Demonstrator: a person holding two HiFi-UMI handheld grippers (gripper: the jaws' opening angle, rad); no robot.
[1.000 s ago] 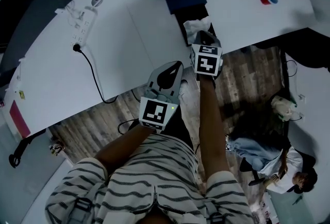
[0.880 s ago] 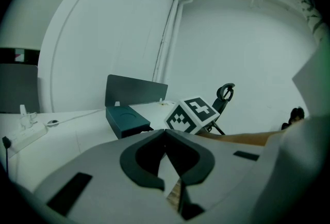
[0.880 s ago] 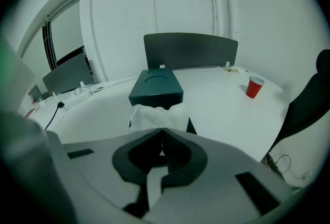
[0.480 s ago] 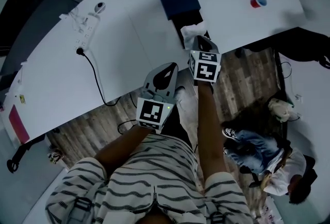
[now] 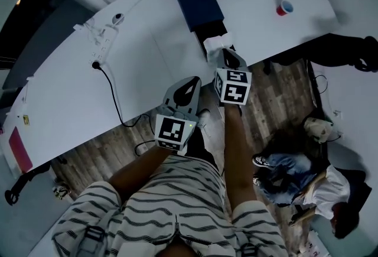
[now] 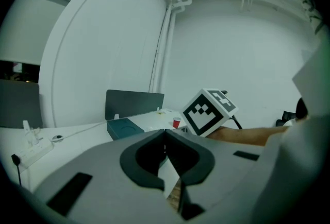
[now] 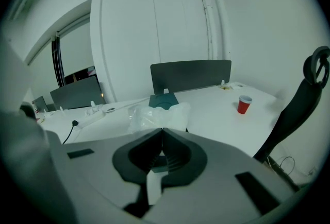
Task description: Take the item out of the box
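A crumpled, whitish translucent plastic bag (image 5: 214, 43) lies at the near edge of the white table (image 5: 147, 43), right against the tips of the right gripper (image 5: 225, 51). The flat dark blue box (image 5: 198, 2) sits just beyond it. The right gripper view shows those jaws brought together, their tips meeting in front of the bag; whether a fold is caught between them I cannot tell. The left gripper (image 5: 196, 79) hangs beside it and nearer the person, off the table and over the wooden floor (image 5: 277, 96). Its own view shows its jaws together with nothing in them, and also the right gripper's marker cube (image 6: 209, 110). Only the right gripper view shows the grey divider panel (image 7: 191, 74) behind the box and a black chair (image 7: 281, 125). The red cup (image 7: 244, 104) appears in all three views.
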